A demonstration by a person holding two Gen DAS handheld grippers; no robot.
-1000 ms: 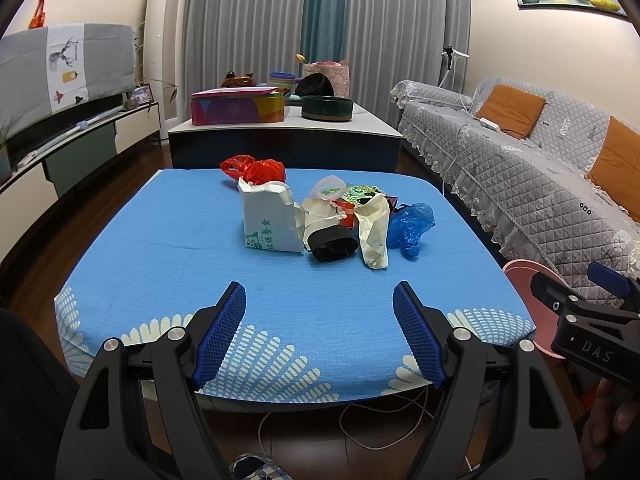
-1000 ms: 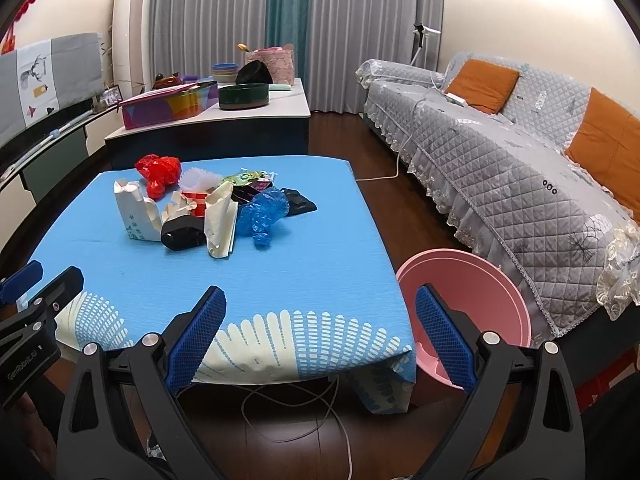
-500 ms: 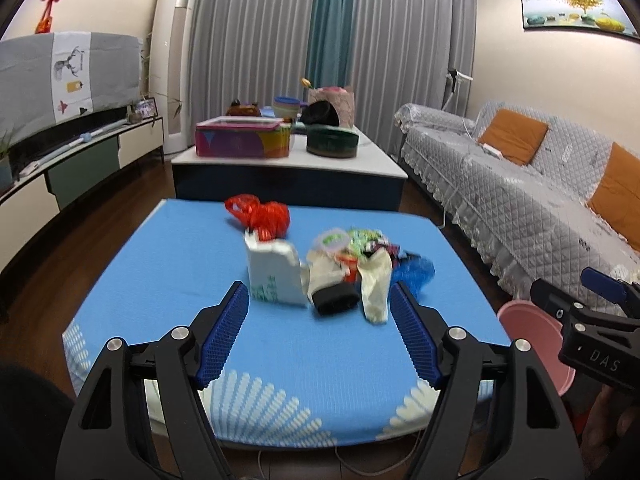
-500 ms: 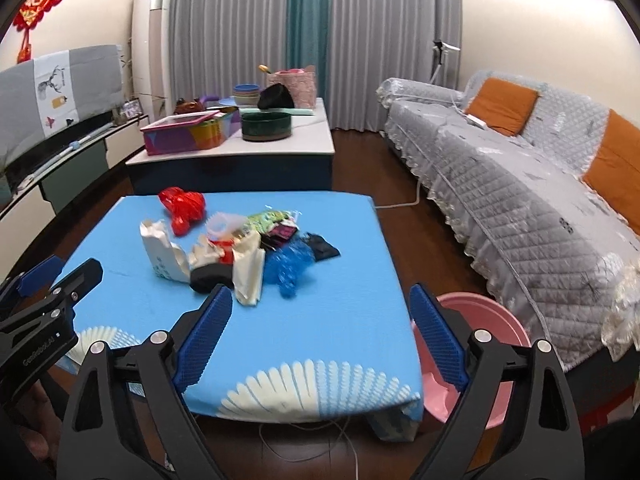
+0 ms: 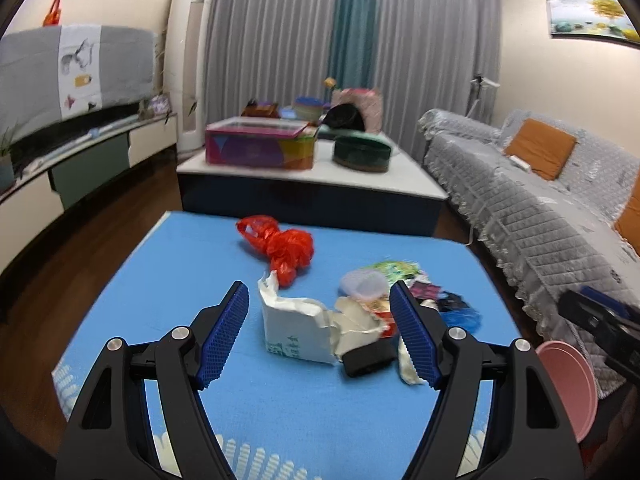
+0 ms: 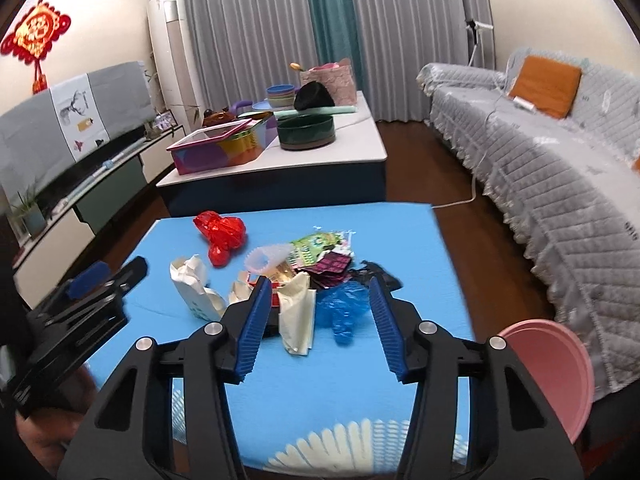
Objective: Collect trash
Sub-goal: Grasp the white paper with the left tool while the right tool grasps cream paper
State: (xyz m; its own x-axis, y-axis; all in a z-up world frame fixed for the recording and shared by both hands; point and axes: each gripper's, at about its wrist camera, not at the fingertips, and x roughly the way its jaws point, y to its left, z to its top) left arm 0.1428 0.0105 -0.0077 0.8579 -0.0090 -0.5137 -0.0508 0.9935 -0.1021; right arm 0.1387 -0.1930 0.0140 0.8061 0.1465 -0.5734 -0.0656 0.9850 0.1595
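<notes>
Your left claw gapes wide and empty above the surface. Your right claw has just been closing, nothing pinched between its pads. The trash pile lies at twelve o'clock, the pink bin at four.

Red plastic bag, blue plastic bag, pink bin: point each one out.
red plastic bag (image 6: 222,236), right wrist view, crumpled middle.
blue plastic bag (image 6: 340,310), right wrist view, bunched centre.
pink bin (image 6: 554,368), right wrist view, inner wall.

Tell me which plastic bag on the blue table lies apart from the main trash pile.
The red plastic bag. It sits alone toward the table's far left, while the blue plastic bag lies against the wrappers and the crumpled cream paper bag.
</notes>
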